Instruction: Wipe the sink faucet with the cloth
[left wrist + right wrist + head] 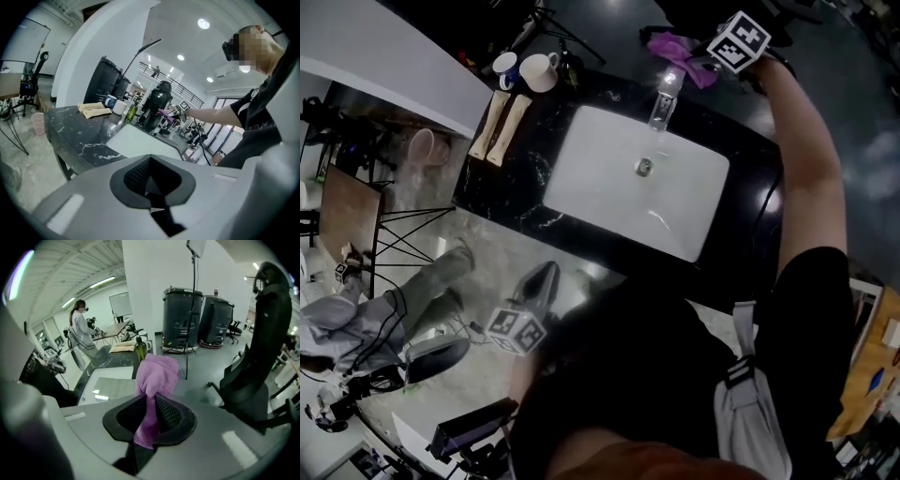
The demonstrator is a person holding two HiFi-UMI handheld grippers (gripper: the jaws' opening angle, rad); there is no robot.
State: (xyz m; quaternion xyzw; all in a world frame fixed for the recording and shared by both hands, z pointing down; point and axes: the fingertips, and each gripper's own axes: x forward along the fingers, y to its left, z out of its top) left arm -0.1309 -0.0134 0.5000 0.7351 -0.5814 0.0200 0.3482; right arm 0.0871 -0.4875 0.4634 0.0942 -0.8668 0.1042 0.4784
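Right gripper [150, 420] pinches cloth [157, 373] thinly, near faucet [664, 98]; rubbing may pull it free. Left gripper [152, 187] closed, empty, far from faucet.

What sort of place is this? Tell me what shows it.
Probably a lab or open office, not a home: the sink sits in a free-standing counter, with an office chair and whiteboard nearby.
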